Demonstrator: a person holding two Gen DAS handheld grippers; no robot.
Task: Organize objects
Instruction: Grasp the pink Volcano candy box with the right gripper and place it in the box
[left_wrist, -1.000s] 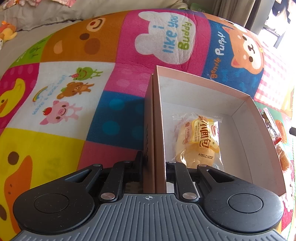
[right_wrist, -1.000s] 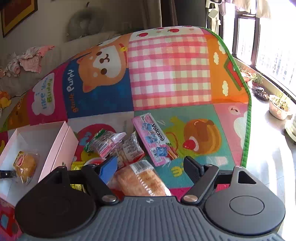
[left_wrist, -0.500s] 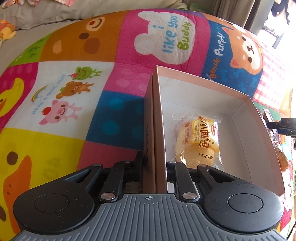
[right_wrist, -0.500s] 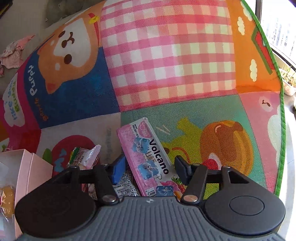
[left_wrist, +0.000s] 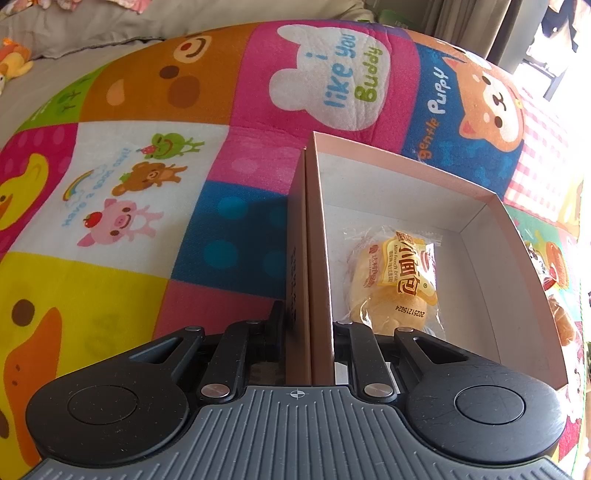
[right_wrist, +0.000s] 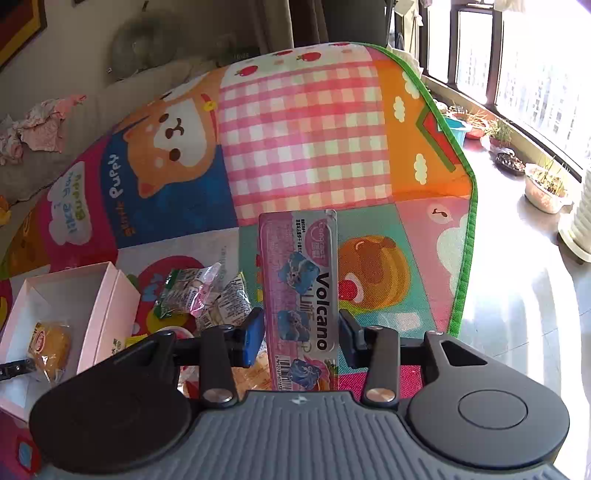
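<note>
My left gripper (left_wrist: 308, 325) is shut on the near side wall of an open pink box (left_wrist: 491, 221), one finger outside the wall and one inside. A wrapped yellow bread bun (left_wrist: 397, 280) lies on the box floor. In the right wrist view the same box (right_wrist: 99, 306) and bun (right_wrist: 50, 349) sit at the lower left. My right gripper (right_wrist: 301, 328) holds a flat pink "Volcano" snack pack (right_wrist: 299, 266) lengthwise. Its jaws are still closing, the pads pressing the pack's two long edges. The pack hangs clear of the mat.
Several loose snack packets (right_wrist: 201, 295) lie beside the box on a colourful cartoon play mat (right_wrist: 303, 129). The mat's green edge (right_wrist: 466, 258) runs along a shiny floor on the right. Potted plants (right_wrist: 543, 188) stand below the window. A grey sofa (left_wrist: 110, 22) lies behind the mat.
My right gripper dipped to the Volcano pack, closed around it and lifted it off the mat, turning it to point straight ahead. The left gripper and the box stayed still.
</note>
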